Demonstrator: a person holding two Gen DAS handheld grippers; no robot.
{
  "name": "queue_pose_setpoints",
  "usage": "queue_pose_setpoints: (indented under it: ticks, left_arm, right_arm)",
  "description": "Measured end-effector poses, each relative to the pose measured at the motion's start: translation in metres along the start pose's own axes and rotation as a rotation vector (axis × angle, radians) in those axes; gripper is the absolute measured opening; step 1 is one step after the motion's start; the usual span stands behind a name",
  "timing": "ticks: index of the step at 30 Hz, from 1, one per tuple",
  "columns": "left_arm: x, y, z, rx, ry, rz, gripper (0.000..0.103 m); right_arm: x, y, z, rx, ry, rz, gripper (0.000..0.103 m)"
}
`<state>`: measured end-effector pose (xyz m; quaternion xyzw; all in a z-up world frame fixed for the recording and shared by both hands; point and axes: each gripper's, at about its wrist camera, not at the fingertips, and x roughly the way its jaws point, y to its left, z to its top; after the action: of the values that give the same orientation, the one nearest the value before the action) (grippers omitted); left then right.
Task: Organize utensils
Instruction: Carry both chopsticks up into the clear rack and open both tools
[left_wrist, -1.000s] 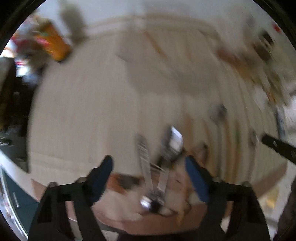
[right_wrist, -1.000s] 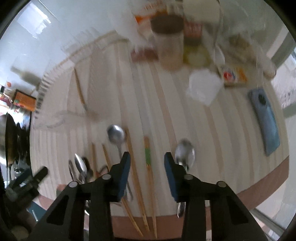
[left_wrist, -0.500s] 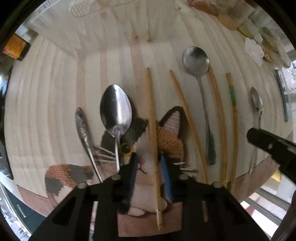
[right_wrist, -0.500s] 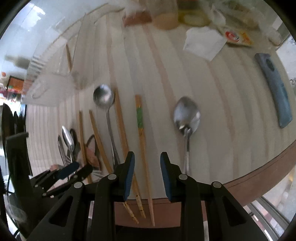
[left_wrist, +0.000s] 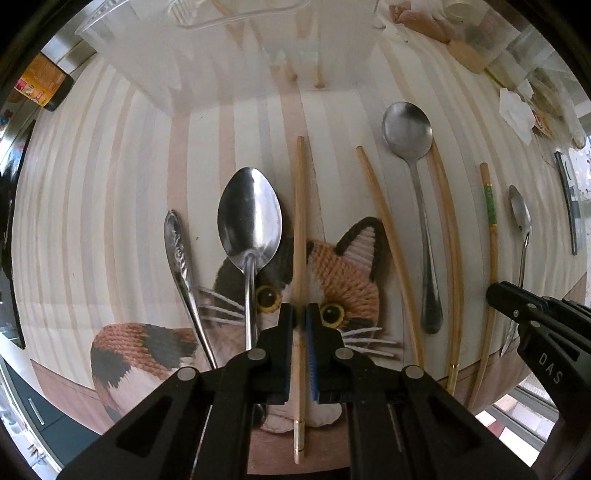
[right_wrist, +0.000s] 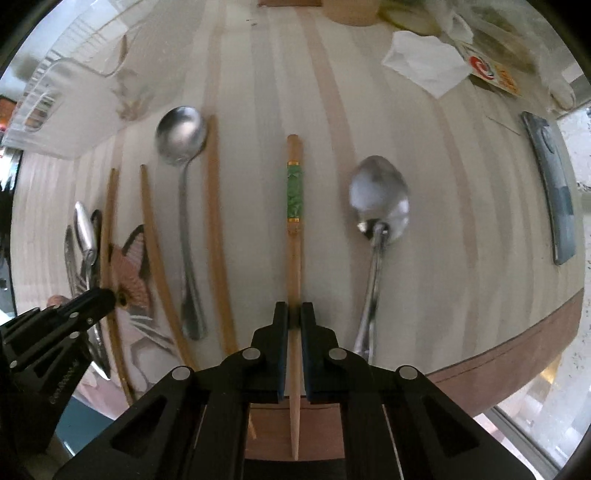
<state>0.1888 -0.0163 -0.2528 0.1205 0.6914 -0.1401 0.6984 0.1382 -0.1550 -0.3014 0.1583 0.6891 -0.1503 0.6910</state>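
Now L tool (left_wrist: 300, 315) pinches plain chopstick (left_wrist: 300, 206); R tool (right_wrist: 294, 314) pinches green-banded chopstick (right_wrist: 294, 192).

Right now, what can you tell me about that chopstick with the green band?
The green-banded chopstick is a slim stick that looks wooden, with a mottled green wrap edged by thin gold rings near its thick end. It lies flat on the striped table, tapering toward the table's near edge, between two metal spoons. The right gripper has just closed its jaws on its thinner half.

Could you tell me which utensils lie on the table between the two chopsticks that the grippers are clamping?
In the left wrist view, between the plain chopstick and the green-banded chopstick lie a bare chopstick, a round spoon and another chopstick.
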Motion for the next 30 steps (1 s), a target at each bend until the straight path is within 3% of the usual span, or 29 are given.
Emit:
queue_pose_setpoints:
  ticks: [2,6,12,17,19,22,26,27,28,30]
  left_arm:
    - [0.003,0.003,0.0,0.01,0.006,0.0,0.006]
    - [0.003,0.003,-0.002,0.032,0.031,-0.022,0.017]
    - [0.004,-0.008,-0.006,0.059,0.026,0.007,0.022]
    - [0.004,-0.015,-0.005,0.061,0.026,0.019,0.023]
    - [0.004,-0.016,-0.004,0.063,0.027,0.019,0.023]
    - [0.004,-0.016,-0.004,0.064,0.026,0.019,0.023]
    - [0.007,-0.03,-0.001,0.058,0.022,0.025,0.018]
    - [0.006,-0.03,-0.001,0.055,0.017,0.029,0.008]
    - [0.005,-0.029,-0.002,0.051,0.014,0.03,0.005]
    - [0.005,-0.028,-0.003,0.048,0.013,0.035,0.005]
  right_arm:
    - [0.0,0.0,0.001,-0.005,0.034,-0.006,0.007]
    - [0.004,0.004,-0.002,-0.026,0.07,-0.019,0.008]
    - [0.008,0.013,-0.011,-0.042,0.077,-0.037,0.01]
    - [0.009,0.022,-0.012,-0.041,0.079,-0.005,0.031]
    - [0.009,0.028,-0.012,-0.046,0.074,-0.016,0.032]
    - [0.009,0.034,-0.01,-0.03,0.061,-0.019,0.032]
    - [0.008,0.032,-0.012,-0.031,0.044,-0.049,0.013]
    - [0.007,0.029,-0.014,-0.03,0.042,-0.05,0.009]
    - [0.006,0.026,-0.015,-0.023,0.038,-0.046,0.007]
    - [0.006,0.022,-0.016,-0.009,0.037,-0.024,0.007]
